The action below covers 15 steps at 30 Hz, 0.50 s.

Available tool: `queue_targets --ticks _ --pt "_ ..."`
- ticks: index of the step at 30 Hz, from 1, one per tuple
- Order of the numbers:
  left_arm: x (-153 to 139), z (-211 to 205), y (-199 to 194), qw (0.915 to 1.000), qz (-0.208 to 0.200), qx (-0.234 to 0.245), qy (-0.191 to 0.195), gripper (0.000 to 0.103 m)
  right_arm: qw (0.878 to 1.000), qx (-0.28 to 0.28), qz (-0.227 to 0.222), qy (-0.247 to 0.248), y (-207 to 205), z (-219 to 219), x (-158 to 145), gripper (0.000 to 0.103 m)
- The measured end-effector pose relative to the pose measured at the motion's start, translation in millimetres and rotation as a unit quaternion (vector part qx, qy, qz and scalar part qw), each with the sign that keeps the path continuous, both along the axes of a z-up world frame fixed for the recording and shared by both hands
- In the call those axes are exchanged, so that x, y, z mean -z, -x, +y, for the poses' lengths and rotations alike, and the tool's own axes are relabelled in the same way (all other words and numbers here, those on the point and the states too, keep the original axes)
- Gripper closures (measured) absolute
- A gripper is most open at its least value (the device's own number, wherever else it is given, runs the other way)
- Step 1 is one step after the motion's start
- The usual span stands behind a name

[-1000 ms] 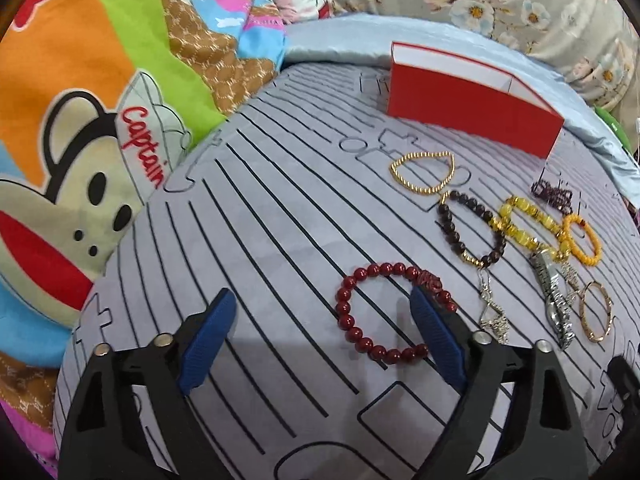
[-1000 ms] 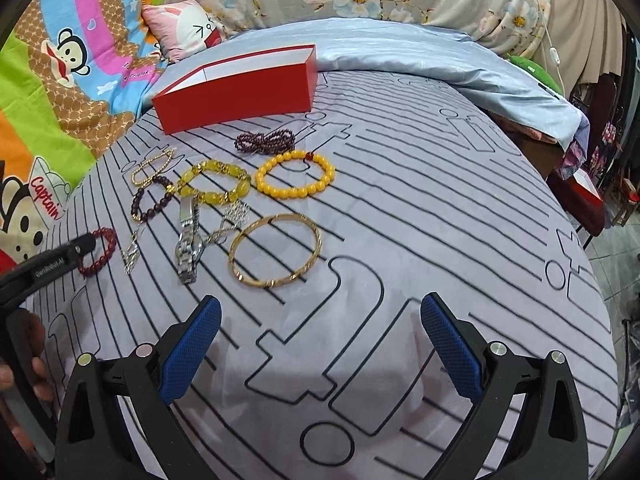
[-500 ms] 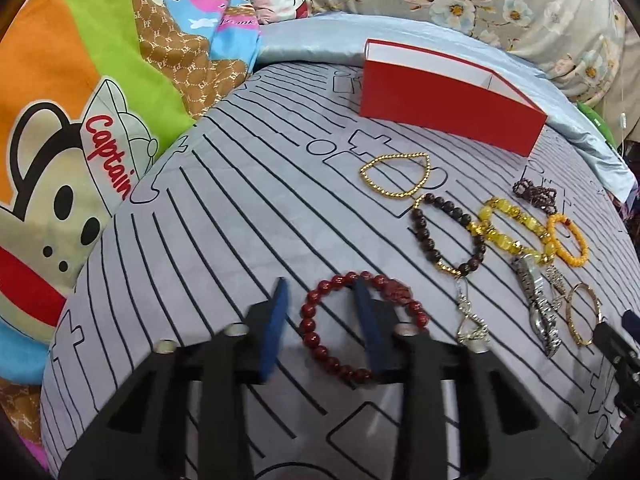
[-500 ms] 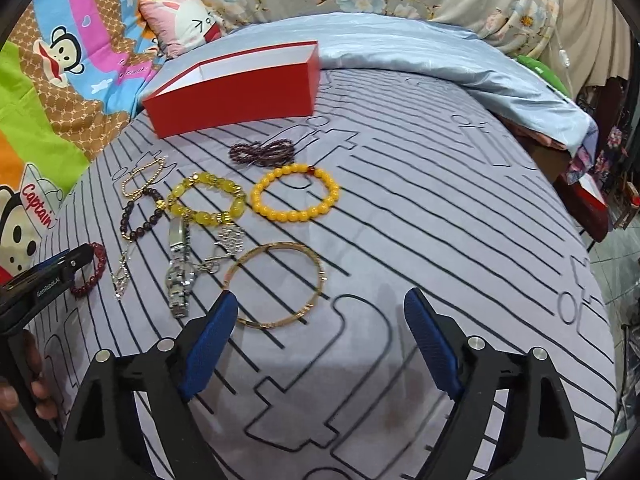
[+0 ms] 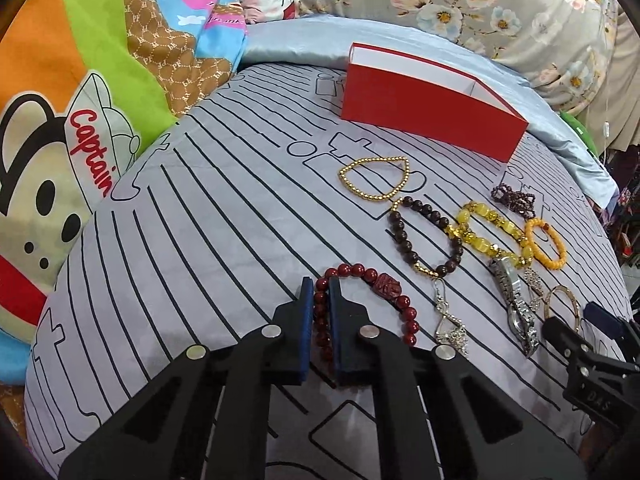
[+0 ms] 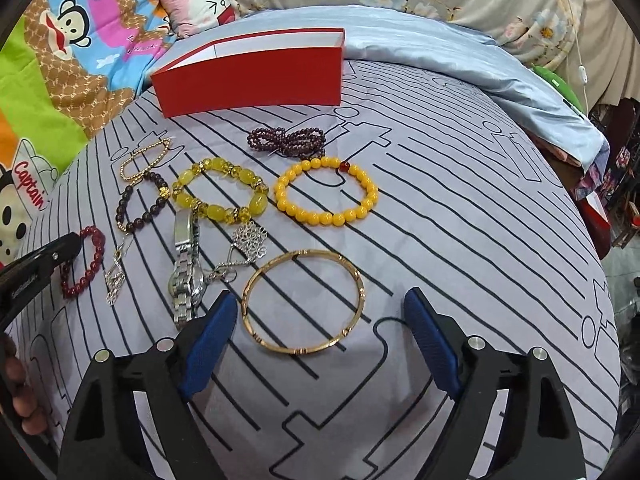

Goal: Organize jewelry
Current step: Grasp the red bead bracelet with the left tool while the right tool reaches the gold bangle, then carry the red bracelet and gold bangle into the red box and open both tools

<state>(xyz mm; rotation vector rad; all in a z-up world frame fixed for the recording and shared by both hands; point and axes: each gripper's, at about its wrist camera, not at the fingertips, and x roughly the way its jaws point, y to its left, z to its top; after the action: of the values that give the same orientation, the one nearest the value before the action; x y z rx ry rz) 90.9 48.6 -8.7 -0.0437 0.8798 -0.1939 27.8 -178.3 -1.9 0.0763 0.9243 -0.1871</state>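
Observation:
My left gripper (image 5: 320,292) is shut on the near left side of a red bead bracelet (image 5: 380,280), which lies on the grey striped sheet. The bracelet also shows in the right wrist view (image 6: 90,260), with the left gripper (image 6: 60,252) on it. My right gripper (image 6: 316,312) is open, its fingers either side of a gold bangle (image 6: 304,300) lying flat. An open red box (image 5: 432,108) with a white inside stands at the back, also in the right wrist view (image 6: 248,72).
Between them lie a gold bead chain (image 5: 376,178), a dark bead bracelet (image 5: 424,240), a yellow crystal bracelet (image 6: 220,190), an orange bead bracelet (image 6: 326,192), a purple bead strand (image 6: 286,142), a silver watch (image 6: 186,264) and silver pendants (image 6: 248,244). Cartoon bedding (image 5: 80,100) lies left.
My left gripper has closed from wide open onto the red bracelet's left side. My right gripper has moved forward so the gold bangle now lies between its fingers.

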Motion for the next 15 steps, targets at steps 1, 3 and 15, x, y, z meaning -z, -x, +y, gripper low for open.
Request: queue_targets --ticks 1,3,15 --pt "-0.4 -0.2 0.6 1.0 -0.001 0.001 0.001 0.096 1.0 -0.001 -0.002 -0.001 -0.4 0.0 -0.7 0.032" --pt "-1.9 0.2 2.3 1.0 -0.003 0.0 0.003 0.096 1.0 -0.003 -0.005 -0.002 -0.3 0.3 -1.9 0.04" --pt "-20.9 -6.0 24.0 0.9995 -0.007 0.012 0.028 0.096 1.0 -0.004 -0.015 -0.021 10.4 -7.9 -10.7 0.043"
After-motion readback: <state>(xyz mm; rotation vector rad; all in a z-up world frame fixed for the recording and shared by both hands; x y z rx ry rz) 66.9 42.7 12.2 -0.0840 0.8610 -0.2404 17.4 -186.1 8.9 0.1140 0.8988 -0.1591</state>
